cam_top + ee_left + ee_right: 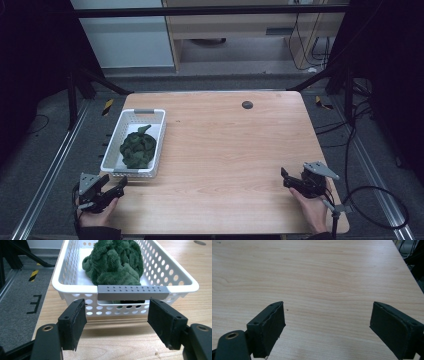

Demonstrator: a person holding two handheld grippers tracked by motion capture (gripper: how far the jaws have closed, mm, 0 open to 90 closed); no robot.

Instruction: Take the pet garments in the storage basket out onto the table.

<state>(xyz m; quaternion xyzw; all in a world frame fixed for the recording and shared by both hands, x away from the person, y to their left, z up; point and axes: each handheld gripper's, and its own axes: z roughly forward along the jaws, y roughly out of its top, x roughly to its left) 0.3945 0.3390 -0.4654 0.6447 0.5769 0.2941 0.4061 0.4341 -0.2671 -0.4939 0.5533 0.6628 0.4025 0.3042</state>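
A: Starting at the left, what do I have in front of me?

B: Left gripper, at the near left corner of the wooden table. In the left gripper view I see its jaws spread wide, holding nothing, with their tips just short of the basket's near end.

A: And the basket itself?

B: White perforated plastic basket with a grey handle bar on its near rim. It sits along the table's left edge. A crumpled dark green towel lies inside it.

A: Farther right?

B: Bare wood mid-table; a small dark round disc near the far edge.

A: The right side?

B: Right gripper, near the right front corner. Its jaws stand wide apart over bare tabletop, empty.
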